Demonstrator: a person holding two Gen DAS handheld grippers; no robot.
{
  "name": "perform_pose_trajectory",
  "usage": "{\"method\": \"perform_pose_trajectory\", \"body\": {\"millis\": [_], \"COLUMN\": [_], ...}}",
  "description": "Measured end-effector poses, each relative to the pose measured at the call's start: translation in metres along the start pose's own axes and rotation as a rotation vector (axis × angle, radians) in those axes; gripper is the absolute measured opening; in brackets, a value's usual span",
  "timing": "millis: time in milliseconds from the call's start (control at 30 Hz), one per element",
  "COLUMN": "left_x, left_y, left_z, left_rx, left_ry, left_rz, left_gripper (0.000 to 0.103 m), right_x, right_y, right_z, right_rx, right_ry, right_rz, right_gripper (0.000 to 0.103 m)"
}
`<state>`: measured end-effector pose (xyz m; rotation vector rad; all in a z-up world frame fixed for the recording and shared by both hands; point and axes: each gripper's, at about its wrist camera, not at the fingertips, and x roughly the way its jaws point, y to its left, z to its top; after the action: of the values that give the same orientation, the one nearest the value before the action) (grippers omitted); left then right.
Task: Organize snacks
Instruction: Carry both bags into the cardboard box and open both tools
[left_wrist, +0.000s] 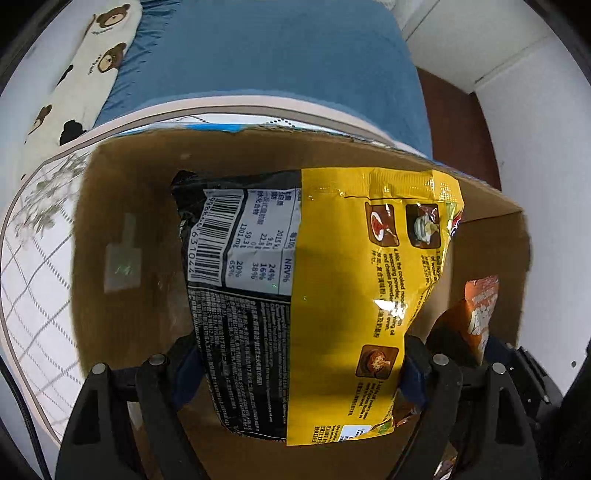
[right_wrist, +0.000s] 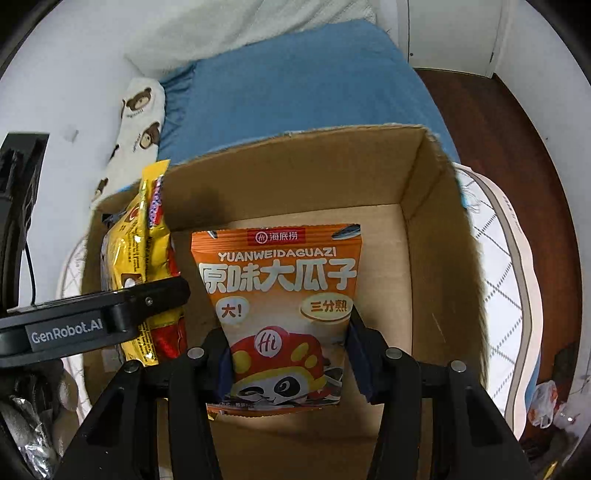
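Both packets are being lowered into the open brown cardboard box (right_wrist: 436, 236): the left hand-held gripper (left_wrist: 299, 369) is pinching a yellow-and-black noodle packet (left_wrist: 332, 295), the right hand-held gripper (right_wrist: 290, 354) is clamping an orange sunflower-seed pouch (right_wrist: 280, 295) just ahead, and releasing probably comes next.

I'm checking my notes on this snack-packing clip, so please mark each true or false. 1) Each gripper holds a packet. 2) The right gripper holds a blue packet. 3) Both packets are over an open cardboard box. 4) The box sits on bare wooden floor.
1) The left gripper clamps the yellow noodle packet, and the right gripper clamps another: true.
2) False: it holds an orange sunflower-seed packet.
3) True: both are over the cardboard box.
4) False: it rests on a white patterned mat.
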<state>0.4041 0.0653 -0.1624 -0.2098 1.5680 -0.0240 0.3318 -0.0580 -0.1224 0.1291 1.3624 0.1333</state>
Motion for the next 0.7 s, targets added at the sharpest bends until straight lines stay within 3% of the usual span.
{"method": "perform_pose_trajectory", "body": {"millis": [167, 200, 233, 300, 533, 700], "left_x": [0.017, 0.019, 0.021, 0.02, -0.001, -0.03], "left_y": [-0.021, -0.021, -0.02, -0.019, -0.02, -0.017], "left_z": [0.0, 0.001, 0.001, -0.004, -0.022, -0.043], "left_rx": [0.036, 0.031, 0.026, 0.019, 0.033, 0.041], "left_ry": [0.053, 0.048, 0.042, 0.039, -0.021, -0.095], "left_rz": [0.018, 0.019, 0.019, 0.015, 0.016, 0.024], "left_gripper": [0.084, 0.085, 0.085, 0.087, 0.087, 0.087], "right_x": [0.03, 0.034, 0.038, 0.042, 0.036, 0.009], "right_y": [0.0, -0.001, -0.003, -0.004, -0.013, -0.009], "right_z": [0.012, 0.013, 0.015, 0.015, 0.011, 0.003], "right_rx": [-0.03, -0.033, -0.035, -0.039, -0.023, -0.024], "right_ry": [0.054, 0.06, 0.061, 0.062, 0.053, 0.027], "right_rz": [-0.003, -0.007, -0.016, -0.005, -0.011, -0.032], "right_gripper": [0.057, 0.064, 0.078, 0.088, 0.088, 0.088]}}
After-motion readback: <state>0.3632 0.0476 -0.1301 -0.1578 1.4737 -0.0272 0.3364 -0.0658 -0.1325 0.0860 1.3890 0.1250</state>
